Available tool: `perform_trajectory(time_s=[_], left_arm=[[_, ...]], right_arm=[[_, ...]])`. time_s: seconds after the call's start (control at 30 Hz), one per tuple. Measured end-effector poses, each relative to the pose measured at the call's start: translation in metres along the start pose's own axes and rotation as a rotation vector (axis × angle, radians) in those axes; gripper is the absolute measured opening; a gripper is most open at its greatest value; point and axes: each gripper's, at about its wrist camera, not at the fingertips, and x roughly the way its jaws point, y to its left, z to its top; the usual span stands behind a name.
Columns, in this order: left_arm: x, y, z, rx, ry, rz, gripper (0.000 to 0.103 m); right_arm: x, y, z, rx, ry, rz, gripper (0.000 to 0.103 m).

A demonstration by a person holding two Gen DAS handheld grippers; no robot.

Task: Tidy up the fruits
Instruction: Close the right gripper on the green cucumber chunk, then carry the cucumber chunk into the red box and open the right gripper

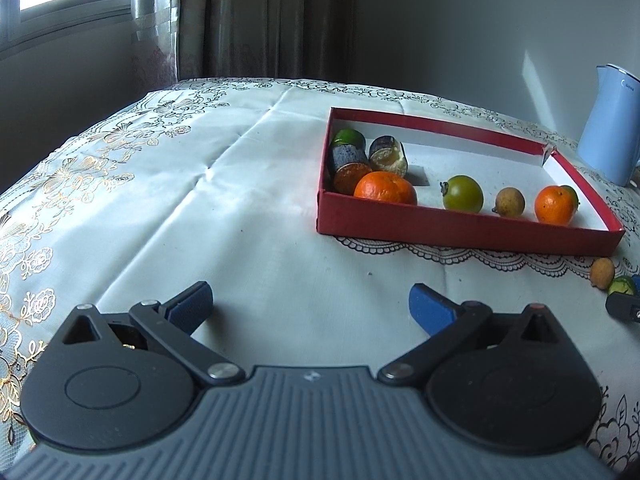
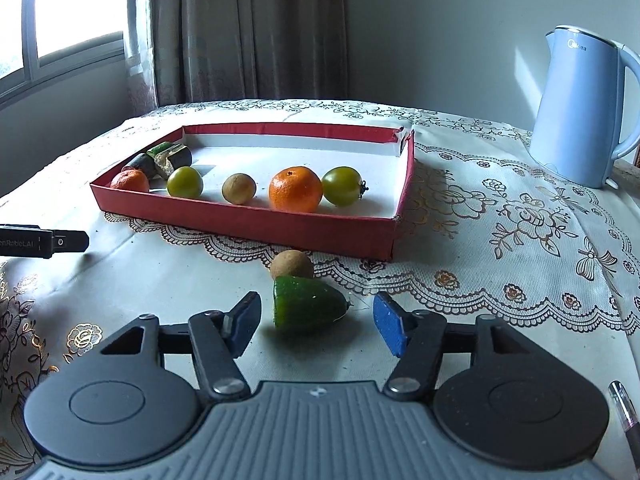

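Tablecloth (image 2: 500, 208), white with floral lace, covers the whole surface before us. On it sits our red tray (image 2: 240, 224), shallow and white inside, with a blue kettle (image 2: 576, 108) well apart to its right, near the wall.

Our left gripper (image 1: 310, 310) hangs over bare cloth, its jaws spread wide with nothing between them. Our right gripper (image 2: 316, 322) points at a green cut fruit (image 2: 308, 304) lying on the cloth just in front of the tray; the fruit sits between the jaws, which are partly apart, and we see a gap on either side, so the blue pads (image 2: 386, 326) do not press it.

Inside the tray, along the near wall, we see an orange (image 2: 295, 189), a green tomato (image 2: 342, 185) beside it, another green one (image 2: 185, 181), a small brown fruit (image 2: 239, 188), a second orange (image 2: 130, 181) and dark cut pieces (image 2: 168, 158) in the far left corner.

A brown fruit (image 2: 292, 264) rests outside, just behind the green piece, near the tray's wall.

A pen (image 2: 624, 408) lies at our right edge.
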Motion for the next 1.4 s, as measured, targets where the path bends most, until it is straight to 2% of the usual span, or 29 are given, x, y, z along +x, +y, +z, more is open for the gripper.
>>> perform_trajectory(time_s=[0.13,0.17,0.37,0.5,1.4], left_arm=[[0.0,0.0,0.0,0.001,0.001,0.001,0.103],[0.0,0.0,0.0,0.002,0.001,0.002,0.103],[0.0,-0.001,0.0,0.003,0.002,0.003,0.103],[0.0,0.0,-0.001,0.004,0.002,0.004,0.103],[0.001,0.0,-0.002,0.007,0.01,0.009,0.103]], right_arm=[[0.002,0.001,0.001,-0.004,0.009,0.002,0.057],[0.003,0.001,0.001,-0.004,0.012,0.007,0.053],[0.005,0.001,0.002,-0.005,0.015,0.012,0.052],[0.005,-0.001,0.003,0.004,0.01,0.011,0.038],[-0.028,0.001,0.005,0.057,-0.143,0.026,0.037]])
